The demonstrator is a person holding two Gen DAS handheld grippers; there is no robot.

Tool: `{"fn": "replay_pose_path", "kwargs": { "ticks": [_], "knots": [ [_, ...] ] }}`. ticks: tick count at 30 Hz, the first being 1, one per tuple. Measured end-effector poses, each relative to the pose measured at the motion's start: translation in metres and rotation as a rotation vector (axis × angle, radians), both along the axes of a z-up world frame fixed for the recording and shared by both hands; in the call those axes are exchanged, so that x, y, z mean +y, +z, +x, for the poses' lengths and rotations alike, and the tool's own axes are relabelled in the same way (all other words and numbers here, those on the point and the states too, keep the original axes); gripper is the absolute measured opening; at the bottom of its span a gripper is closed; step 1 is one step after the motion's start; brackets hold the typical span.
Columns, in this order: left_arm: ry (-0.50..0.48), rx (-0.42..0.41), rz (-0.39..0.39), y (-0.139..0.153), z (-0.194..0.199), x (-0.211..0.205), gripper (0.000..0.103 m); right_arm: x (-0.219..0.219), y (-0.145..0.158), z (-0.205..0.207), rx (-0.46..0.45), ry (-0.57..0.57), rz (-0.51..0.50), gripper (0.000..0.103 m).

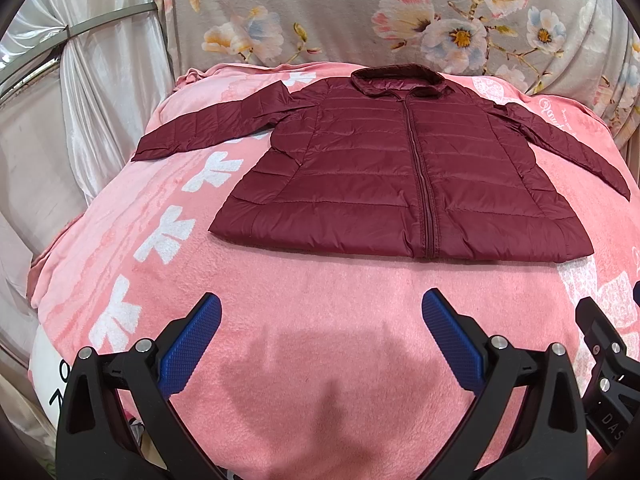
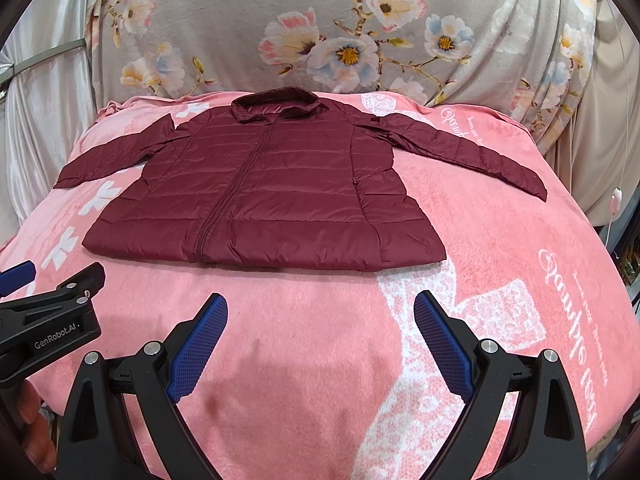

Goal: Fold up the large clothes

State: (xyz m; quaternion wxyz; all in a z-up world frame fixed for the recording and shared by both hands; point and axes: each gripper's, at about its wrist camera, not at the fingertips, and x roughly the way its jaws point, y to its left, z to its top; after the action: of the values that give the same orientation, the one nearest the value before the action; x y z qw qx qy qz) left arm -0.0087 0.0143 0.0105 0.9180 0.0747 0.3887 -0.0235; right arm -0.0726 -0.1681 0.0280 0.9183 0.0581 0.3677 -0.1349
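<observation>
Both grippers sit closest to the lens, low over bare pink blanket [image 1: 320, 300] on the bed. Left gripper [image 1: 321, 308] jaws spread wide, holding nothing. Right gripper [image 2: 321, 308] same: spread wide, empty. Each one also shows at the edge of the other's view, so they hover side by side, well short of the garment.

Maroon puffer jacket [image 1: 400, 168] lies flat, front up, zipper [image 1: 420, 184] closed, collar [image 1: 396, 76] toward the floral cloth [image 1: 360, 8] at the back, hem toward the grippers. Left sleeve [image 1: 208, 124] angled out to the left, right sleeve [image 2: 464, 148] angled out to the right, both flat on the blanket. No fold made yet.

Handling guess: light, quilted, soft and puffy, shell looks shiny so probably slippery between pads; will spring back a bit when folded, trapped air. Not fragile.

Grip points, my call: sleeve cuffs first, pinch near the cuff end and carry each sleeve across the chest; or take the hem corners, one per gripper, since they lie nearest. Pinch through the full thickness, otherwise the shell may slide out. Avoid snagging the blanket underneath.
</observation>
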Motion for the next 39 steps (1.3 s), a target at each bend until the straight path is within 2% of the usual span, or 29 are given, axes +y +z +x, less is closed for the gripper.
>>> {"fn": "replay_pose_path", "kwargs": {
  "ticks": [32,35,39],
  "knots": [
    [0.003,0.01,0.005,0.0,0.006,0.007,0.098,0.003,-0.006,0.006,0.008,0.009,-0.004,0.092],
    [0.017,0.024,0.004,-0.004,0.016,0.008,0.098,-0.012,-0.011,0.013,0.011,-0.002,0.023,0.092],
    [0.047,0.033,0.001,-0.011,0.039,0.014,0.098,-0.063,-0.013,0.026,-0.017,-0.072,0.118,0.092]
  ]
}}
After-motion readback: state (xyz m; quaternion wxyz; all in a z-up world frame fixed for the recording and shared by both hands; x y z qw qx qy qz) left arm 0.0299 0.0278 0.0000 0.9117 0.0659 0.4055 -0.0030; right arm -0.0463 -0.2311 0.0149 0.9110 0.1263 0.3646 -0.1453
